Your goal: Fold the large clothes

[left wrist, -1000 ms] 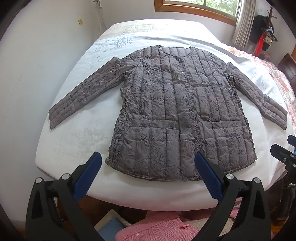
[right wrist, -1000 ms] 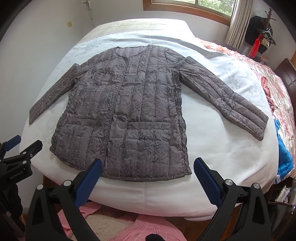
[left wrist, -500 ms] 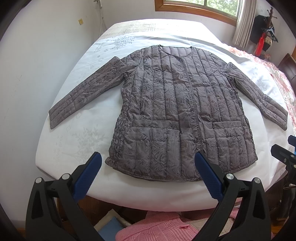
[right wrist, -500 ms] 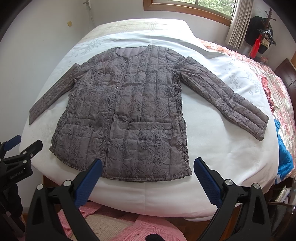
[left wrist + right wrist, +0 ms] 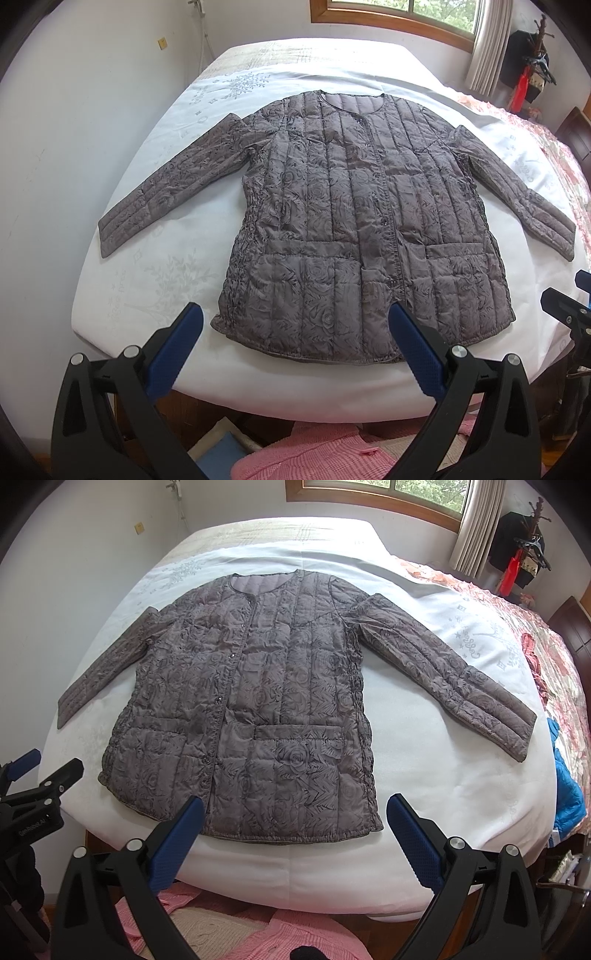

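Grey quilted jacket [image 5: 354, 229] flat on white bed [image 5: 147, 266], sleeves outspread.

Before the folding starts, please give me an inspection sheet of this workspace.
Surface: white bedsheet with pale print.
Job's things: quilted grey jacket lying flat, front up, buttoned, both sleeves spread out.
Clutter: pink cloth on the floor; blue item at the bed's right edge.
Grippers: left gripper and right gripper open, empty, above the hem.
Cables: thin line on the wall.
Surroundings: window, curtain, floral bedding.
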{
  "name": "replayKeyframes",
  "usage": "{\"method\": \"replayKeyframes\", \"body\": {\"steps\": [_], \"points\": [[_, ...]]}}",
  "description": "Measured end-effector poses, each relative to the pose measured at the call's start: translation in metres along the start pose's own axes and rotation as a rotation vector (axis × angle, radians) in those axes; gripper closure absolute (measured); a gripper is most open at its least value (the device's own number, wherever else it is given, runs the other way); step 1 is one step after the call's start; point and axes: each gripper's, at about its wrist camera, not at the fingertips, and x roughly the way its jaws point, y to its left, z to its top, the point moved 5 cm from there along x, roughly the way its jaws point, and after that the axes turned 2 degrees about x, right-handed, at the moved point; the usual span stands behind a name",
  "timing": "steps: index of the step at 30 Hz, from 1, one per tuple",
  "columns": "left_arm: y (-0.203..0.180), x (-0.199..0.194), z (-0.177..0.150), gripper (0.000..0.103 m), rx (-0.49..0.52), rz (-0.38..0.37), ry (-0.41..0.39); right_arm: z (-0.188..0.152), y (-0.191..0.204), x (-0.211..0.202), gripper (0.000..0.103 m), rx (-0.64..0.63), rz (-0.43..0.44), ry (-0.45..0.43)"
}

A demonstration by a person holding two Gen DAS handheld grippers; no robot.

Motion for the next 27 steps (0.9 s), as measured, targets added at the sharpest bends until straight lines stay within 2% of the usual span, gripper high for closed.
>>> {"method": "replayKeyframes", "body": {"steps": [7,18,22,25,27], "points": [[0.000,0.000,0.000,0.004,0.001,-0.001,-0.002,0.003,-0.002,0.001,0.004,0.002,0.000,-0.004],[-0.014,0.009,0.020,0.004,0.024,-0.009,-0.014,0.015,-0.021,0.007,0.004,0.035,0.007,-0.036],[-0.026,0.018,0.039,0.004,0.054,-0.032,-0.057,0.025,-0.043,0.014,0.004,0.061,0.009,-0.084],[-0.043,0.029,0.060,0.004,0.091,-0.079,-0.097,0.032,-0.077,0.024,0.004,0.125,0.021,-0.123],[-0.055,0.039,0.073,0.004,0.109,-0.114,-0.109,0.037,-0.113,0.033,0.004,0.202,0.000,-0.142]]}}
